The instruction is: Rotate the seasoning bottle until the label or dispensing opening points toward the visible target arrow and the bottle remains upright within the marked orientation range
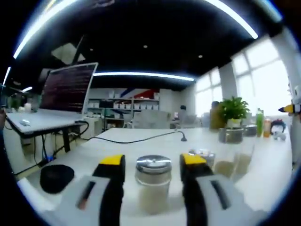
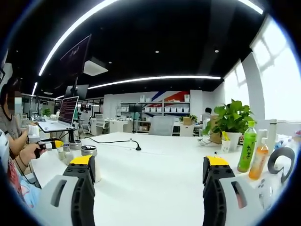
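Spanning both views, a white table (image 1: 263, 174) is seen with a laptop (image 1: 66, 89) at its far left. A potted plant (image 2: 231, 123) and two drink bottles (image 2: 247, 147) are seen at the right. The seasoning bottle (image 1: 153, 181) is set upright between the left gripper (image 1: 153, 165) jaws, which are spread just wider than it, contact not clear. The right gripper (image 2: 149, 165) is held wide open over bare table, nothing between its jaws. A black cable (image 1: 136, 139) is laid across the tabletop.

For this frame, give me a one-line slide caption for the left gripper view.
Left gripper open, its yellow-tipped jaws flanking an upright clear seasoning bottle with a silver metal lid on the white table.
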Tool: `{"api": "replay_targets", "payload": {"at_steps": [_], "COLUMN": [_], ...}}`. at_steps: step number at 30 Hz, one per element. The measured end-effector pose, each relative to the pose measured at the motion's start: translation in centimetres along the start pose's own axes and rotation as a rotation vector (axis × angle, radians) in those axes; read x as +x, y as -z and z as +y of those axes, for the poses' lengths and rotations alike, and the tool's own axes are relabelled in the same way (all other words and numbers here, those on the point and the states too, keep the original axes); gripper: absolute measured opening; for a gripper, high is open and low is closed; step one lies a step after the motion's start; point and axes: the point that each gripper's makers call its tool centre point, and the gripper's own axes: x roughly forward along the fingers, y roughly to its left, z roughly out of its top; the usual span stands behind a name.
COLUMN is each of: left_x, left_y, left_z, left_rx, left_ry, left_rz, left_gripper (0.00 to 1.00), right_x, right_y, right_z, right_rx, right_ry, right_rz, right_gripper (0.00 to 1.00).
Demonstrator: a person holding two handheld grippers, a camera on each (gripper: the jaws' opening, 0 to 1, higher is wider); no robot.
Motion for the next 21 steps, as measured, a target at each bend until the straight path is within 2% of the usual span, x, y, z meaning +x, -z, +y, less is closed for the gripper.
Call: {"api": "replay_targets", "payload": {"at_steps": [5,12,17,19,21], "left_x": [0.3,0.9,1.0,1.1,1.2], "left_y": [0.5,1.5,1.7,1.7,1.8], "left_z": [-0.4,0.3,0.4,0.0,-0.1], "left_rx": [-0.034,-0.002,-0.007,0.012,0.041], "left_ry": [0.025,-0.007,-0.004,0.017,0.008], "left_rz": [0.016,0.039,0.04,0.036,0.047], "left_gripper": [0.49,0.48,0.45,0.38,0.37], "right_x": [-0.1,0.0,0.2,0.1,0.1], "right_y": [0.2,0.2,0.7,0.7,0.6], "right_z": [0.2,0.3,0.6,0.5,0.4], "right_rx": [-0.012,-0.01,0.008,0.006,0.014], "right_ry": [-0.006,-0.013,-0.03,-0.027,-0.024], "right_rz": [0.009,0.006,0.021,0.02,0.017], "right_gripper": [0.98,0.98,0.98,0.98,0.98]}}
